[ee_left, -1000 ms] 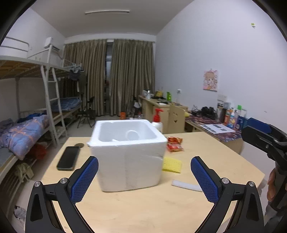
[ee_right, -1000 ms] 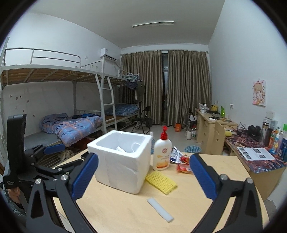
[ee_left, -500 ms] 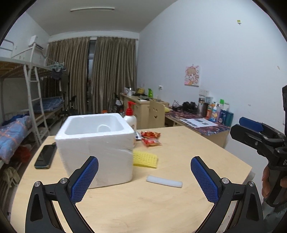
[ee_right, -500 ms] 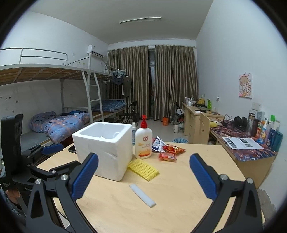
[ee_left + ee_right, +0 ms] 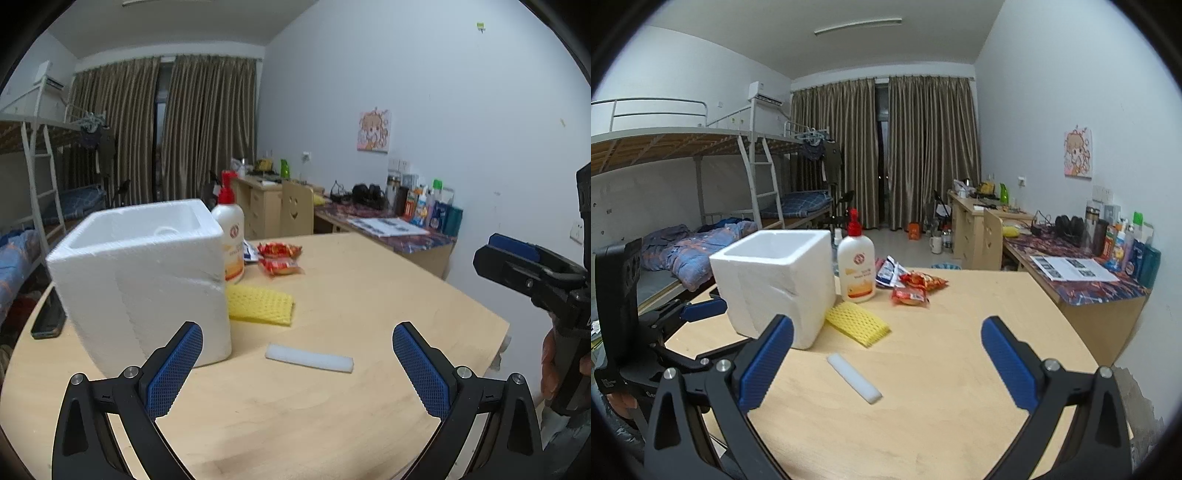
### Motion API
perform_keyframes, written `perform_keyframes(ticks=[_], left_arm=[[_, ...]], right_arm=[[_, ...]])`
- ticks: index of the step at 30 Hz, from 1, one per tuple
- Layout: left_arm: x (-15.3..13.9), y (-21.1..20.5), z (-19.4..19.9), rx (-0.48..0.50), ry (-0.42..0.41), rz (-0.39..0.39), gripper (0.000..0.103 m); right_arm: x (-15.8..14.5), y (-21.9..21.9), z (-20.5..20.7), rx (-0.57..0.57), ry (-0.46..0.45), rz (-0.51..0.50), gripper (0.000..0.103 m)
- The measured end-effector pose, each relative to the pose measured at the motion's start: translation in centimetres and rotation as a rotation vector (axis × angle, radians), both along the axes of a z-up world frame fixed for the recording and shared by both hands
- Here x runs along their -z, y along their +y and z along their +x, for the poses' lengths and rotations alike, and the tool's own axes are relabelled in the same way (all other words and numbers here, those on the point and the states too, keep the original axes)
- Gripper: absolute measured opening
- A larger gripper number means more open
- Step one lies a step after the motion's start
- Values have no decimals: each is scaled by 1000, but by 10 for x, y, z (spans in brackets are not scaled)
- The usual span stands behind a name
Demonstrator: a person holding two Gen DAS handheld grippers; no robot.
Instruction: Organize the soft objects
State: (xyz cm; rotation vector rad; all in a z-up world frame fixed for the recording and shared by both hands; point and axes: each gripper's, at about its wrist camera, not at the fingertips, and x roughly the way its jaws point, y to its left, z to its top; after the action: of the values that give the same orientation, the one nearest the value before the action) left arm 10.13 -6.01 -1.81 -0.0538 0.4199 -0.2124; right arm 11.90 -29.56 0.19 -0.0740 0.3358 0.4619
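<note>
White foam strip (image 5: 309,357), the nearest soft piece, lies flat on the desk (image 5: 369,295), loose, just ahead of both tongs. Against a second ago we sit lower and closer: in the left view the strip has slid from the right side to nearly midway between the pads, and in the right view it has grown and come toward centre. We read this as an approach to a first pick; nothing is lifted yet.

Left tongs (image 5: 297,369): jaws spread wide, holding nothing. Right tongs (image 5: 886,365): likewise spread wide, empty. The right one also shows at the edge of the left view, gripped by a hand.

Next out, the yellow foam net (image 5: 260,305), flat on the desk, one end touching or just beside the white foam box (image 5: 140,280). The box stands upright and open; its inside is mostly hidden from here. Judged as the likely container for the soft pieces.

Behind: pump bottle (image 5: 856,271) with red pump, standing just beside the box. Round red emblem on its label, text too small to read. Red snack packets (image 5: 918,288) and a blue-white sachet (image 5: 886,271) beyond it, print illegible. A phone (image 5: 50,317) lies left of the box.

Far: a second desk along the wall carries bottles and printed sheets; a cartoon poster hangs on the wall. No wording legible anywhere.
</note>
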Motion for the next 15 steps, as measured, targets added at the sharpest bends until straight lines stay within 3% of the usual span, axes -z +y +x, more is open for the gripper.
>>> perform_keyframes(ticks=[7,15], left_arm=[[14,-9,18,7,17,29,103],[22,-18,37,87,40,7,103]], right_arm=[[15,-8,21,3,55,-18,103],[29,-20,38,2,97,-25,103]])
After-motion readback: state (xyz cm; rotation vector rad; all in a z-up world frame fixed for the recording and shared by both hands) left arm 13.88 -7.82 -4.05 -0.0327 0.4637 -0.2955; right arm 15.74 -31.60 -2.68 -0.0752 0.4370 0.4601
